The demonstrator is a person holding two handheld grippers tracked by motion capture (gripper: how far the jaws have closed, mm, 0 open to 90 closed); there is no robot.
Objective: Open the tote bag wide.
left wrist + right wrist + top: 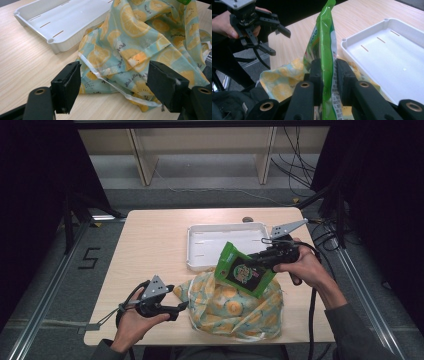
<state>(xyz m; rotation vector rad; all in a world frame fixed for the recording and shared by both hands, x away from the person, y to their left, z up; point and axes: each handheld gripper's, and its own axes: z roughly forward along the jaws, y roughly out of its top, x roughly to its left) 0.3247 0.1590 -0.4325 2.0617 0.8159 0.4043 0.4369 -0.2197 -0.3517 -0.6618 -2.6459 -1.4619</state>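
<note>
Two grippers are at work over the table (150,235), one in each of the person's hands. Right gripper (251,262) first: its black jaws are clamped flat on a green snack packet (242,270), pinching the packet edge-on, as its own view shows with the packet (325,50) rising straight up between the pads. From above, the packet hangs tilted in the air, its lower corner over the mouth of a cloth bag (235,307) printed with orange and lemon slices. Whether that corner actually touches the fabric is hard to judge from up there.

Left gripper (182,305) sits low at the near left edge of the table, its tips just beside the bag's left side. Its jaws stand wide apart with nothing pressed between them; in its own view the left gripper (113,88) frames the crumpled bag (140,45), and a white hem strip runs across the gap between the pads without either pad on it.

Beyond the bag lies a white tray (200,237), shallow and rectangular, its near rim just beside the fabric. The same tray (37,15) shows bare at the upper left of the left gripper view, and again at the right of the right gripper view (402,32), resting flat on the pale wood.
</note>
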